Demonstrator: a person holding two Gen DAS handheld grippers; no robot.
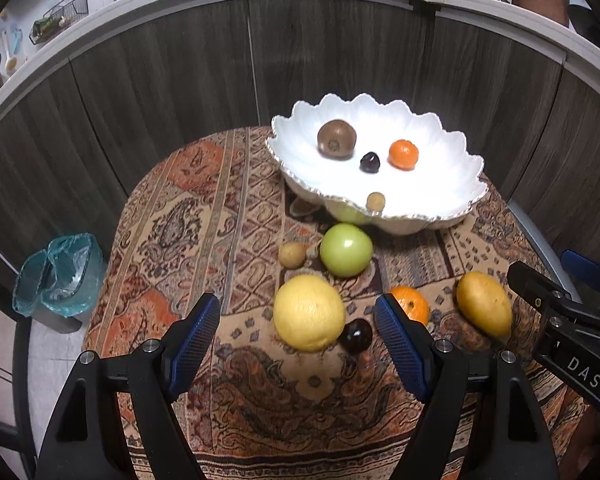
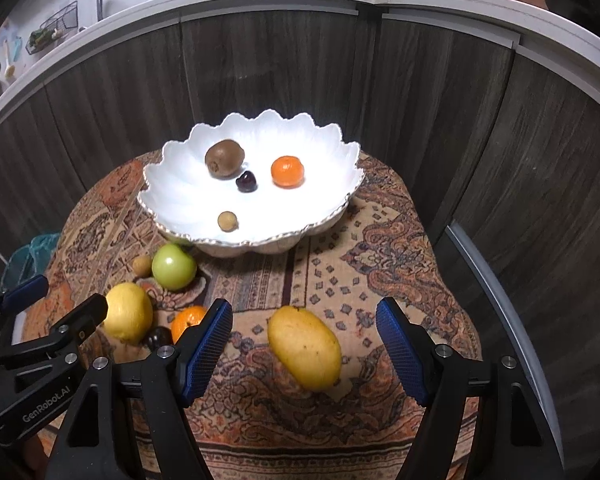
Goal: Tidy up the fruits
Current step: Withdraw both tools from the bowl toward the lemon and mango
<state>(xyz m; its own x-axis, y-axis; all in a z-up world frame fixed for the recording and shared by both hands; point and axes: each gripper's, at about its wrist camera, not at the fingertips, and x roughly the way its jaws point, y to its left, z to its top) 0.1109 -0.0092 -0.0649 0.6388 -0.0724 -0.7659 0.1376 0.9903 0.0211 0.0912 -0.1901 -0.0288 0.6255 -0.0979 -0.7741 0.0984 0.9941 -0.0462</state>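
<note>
A white scalloped bowl [image 1: 440, 196] [image 2: 172, 196] at the table's far side holds a kiwi [image 1: 336, 139], a dark cherry [image 1: 370, 162], a mandarin [image 1: 403, 154] and a small tan fruit [image 1: 375, 201]. On the cloth lie a yellow grapefruit [image 1: 309, 313], a green apple [image 1: 346, 249], a small tan fruit [image 1: 292, 255], a dark cherry [image 1: 356, 335], an orange [image 1: 414, 304] and a yellow mango [image 1: 485, 305] [image 2: 305, 348]. My left gripper [image 1: 298, 308] is open around the grapefruit. My right gripper [image 2: 304, 316] is open around the mango.
The round table wears a patterned orange-brown cloth [image 1: 204, 208]. Dark wood cabinets [image 1: 160, 80] curve behind it under a white counter. A bin with a blue liner [image 1: 58, 276] stands on the floor at the left.
</note>
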